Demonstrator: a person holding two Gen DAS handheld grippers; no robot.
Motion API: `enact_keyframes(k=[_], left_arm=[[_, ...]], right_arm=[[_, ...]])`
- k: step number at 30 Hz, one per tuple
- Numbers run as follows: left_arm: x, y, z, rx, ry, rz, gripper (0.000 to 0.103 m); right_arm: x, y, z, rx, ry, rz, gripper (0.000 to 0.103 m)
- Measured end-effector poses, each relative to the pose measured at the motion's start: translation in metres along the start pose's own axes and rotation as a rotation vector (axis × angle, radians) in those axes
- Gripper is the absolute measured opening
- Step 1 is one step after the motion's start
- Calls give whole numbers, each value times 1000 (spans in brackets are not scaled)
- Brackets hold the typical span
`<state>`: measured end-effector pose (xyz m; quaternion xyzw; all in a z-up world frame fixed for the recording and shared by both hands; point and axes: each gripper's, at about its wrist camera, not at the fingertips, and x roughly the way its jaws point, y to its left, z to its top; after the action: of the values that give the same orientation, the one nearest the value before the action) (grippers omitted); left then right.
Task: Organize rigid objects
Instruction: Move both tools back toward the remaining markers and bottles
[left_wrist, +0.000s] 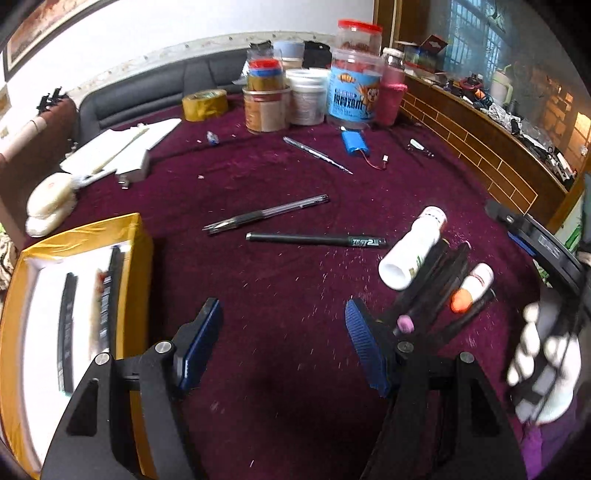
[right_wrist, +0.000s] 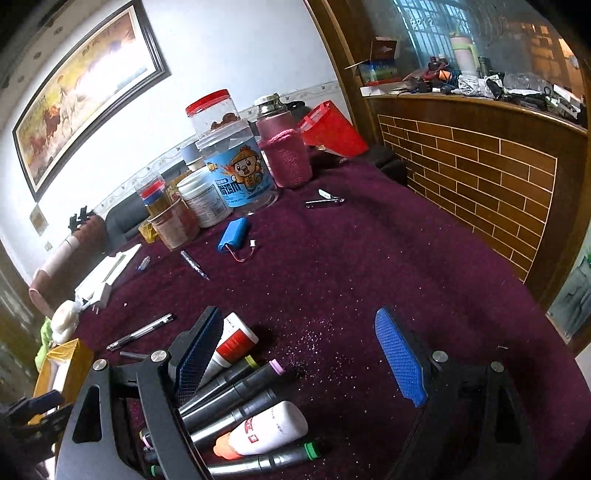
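On the maroon cloth lie a clear gel pen (left_wrist: 266, 214) and a black pen (left_wrist: 317, 240). To their right is a pile: a white bottle (left_wrist: 412, 247), an orange-capped glue bottle (left_wrist: 472, 288) and dark markers (left_wrist: 439, 291). My left gripper (left_wrist: 286, 343) is open over bare cloth, between the pile and a yellow box (left_wrist: 140, 266) that holds a few items. My right gripper (right_wrist: 301, 354) is open too. Its left finger lies over the markers (right_wrist: 240, 387), beside a red-labelled white tube (right_wrist: 232, 343) and the glue bottle (right_wrist: 266, 432); no pad presses on them.
Jars and tubs (left_wrist: 354, 88) crowd the table's far side, with a tape roll (left_wrist: 205, 103) and white boxes (left_wrist: 122, 147). A blue battery pack (right_wrist: 232, 229), a silver pen (right_wrist: 195, 264) and a nail clipper (right_wrist: 325, 201) lie loose. A brick-patterned counter (right_wrist: 480, 177) bounds the right. A white-gloved hand (left_wrist: 543, 362) is near the pile.
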<state>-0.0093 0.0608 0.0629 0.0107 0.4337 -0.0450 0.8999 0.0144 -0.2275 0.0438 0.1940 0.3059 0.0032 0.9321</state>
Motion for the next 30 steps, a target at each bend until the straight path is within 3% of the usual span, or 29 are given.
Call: enact_keyframes(k=[7,10,13,16,20,22,25,26,27,30], left_arm=[[55,-7,30,23,73,-16,67],[73,-11,44,65,66,10,67],[80,-16,54,101,42,-23,67],[89,-28,59,195,32,-111,67],[102,-45,57,340,75,-105,71],[105,-51,53,399,117,-111,60],[93,-55,44,448,102,-129,43],[87,-56,40,461,109,-124,34],[84,-57,38,468,111,-124,17],[76,-58,26,465,153,-192,14]], right_arm=[[4,-3,-3,10,29,11,80],[8,-6,-4,21,53,11,80],[14,-7,-6,28,83,13,80],[18,-7,-8,24,105,9,80],[20,-6,-9,15,109,-5,80],[22,-5,-9,15,115,-10,80],[24,-5,-9,12,129,-17,80],[25,-5,-9,11,131,-19,80],[24,-5,-9,10,132,-20,80],[25,-5,-9,10,135,-24,80]])
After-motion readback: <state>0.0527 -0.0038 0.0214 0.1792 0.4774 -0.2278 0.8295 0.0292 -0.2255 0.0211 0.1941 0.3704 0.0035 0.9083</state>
